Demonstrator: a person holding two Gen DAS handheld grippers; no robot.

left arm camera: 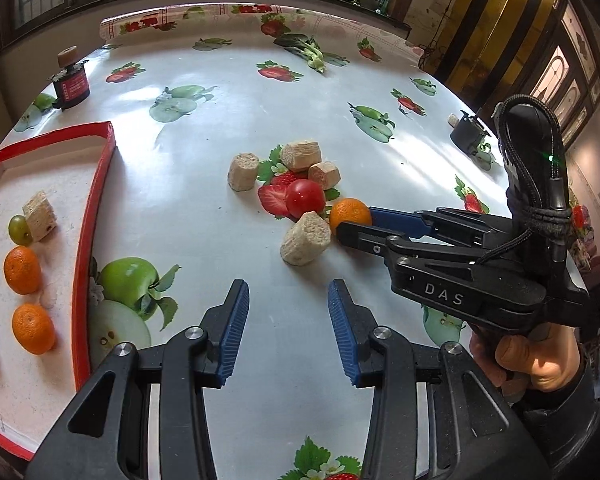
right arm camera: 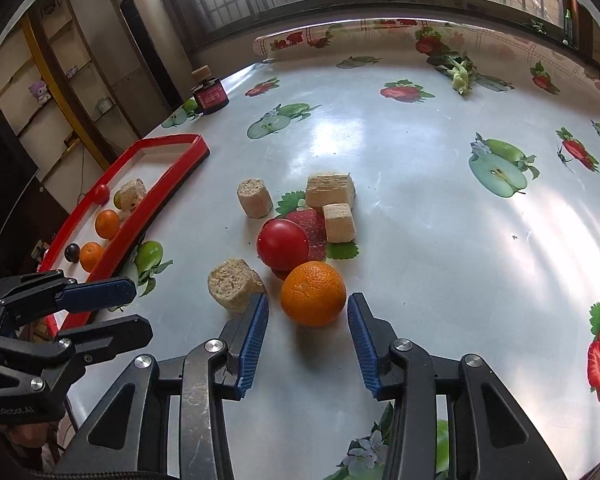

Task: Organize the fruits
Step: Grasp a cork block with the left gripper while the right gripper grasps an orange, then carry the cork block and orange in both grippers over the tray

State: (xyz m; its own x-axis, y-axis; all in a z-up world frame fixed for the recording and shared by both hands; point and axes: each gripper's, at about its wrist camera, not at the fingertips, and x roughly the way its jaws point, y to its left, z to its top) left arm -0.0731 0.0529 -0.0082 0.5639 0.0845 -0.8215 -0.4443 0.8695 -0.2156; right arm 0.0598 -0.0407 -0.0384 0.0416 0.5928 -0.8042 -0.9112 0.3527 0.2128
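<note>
Here the right gripper (right arm camera: 307, 330) has its fingers spread on either side of the orange (right arm camera: 313, 294) on the bench (right arm camera: 420, 200), pads not yet touching it, with the tomato (right arm camera: 283, 244) just at its eleven o'clock and a bread chunk (right arm camera: 234, 289) at nine. If the fingers close off-centre, the round fruit could squirt out and roll, or the left pad could nudge the bread. The left gripper (left arm camera: 288, 330) hangs spread and empty, the red tray (left arm camera: 96, 200) at its nine o'clock.

Far ahead of the tool lies a leafy green vegetable (right arm camera: 458, 67); a dark corked jar (right arm camera: 209, 93) stands far left.
</note>
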